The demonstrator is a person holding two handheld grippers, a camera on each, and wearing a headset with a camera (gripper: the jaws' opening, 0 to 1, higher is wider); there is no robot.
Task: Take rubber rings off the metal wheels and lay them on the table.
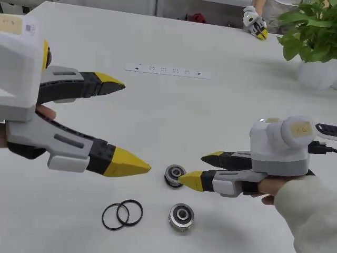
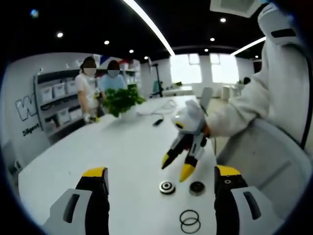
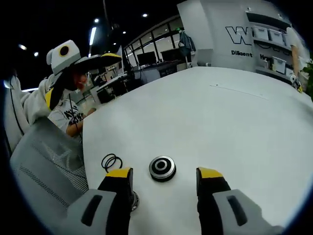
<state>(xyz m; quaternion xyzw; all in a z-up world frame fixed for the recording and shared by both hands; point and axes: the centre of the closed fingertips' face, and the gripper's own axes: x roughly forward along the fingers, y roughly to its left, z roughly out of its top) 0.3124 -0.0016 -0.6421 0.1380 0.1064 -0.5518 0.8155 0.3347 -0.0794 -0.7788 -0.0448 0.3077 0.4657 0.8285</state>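
Two small metal wheels lie on the white table. One wheel with a dark rim sits just ahead of my right gripper, which is open and holds nothing. The other wheel lies nearer the person and looks bare and grey. Two loose black rubber rings overlap flat on the table to its left. My left gripper hovers wide open and empty above the table, left of the wheels.
A white power strip lies across the middle of the table. A potted plant stands at the far right corner. Another gripper rests at the far edge. Two people stand beyond the table.
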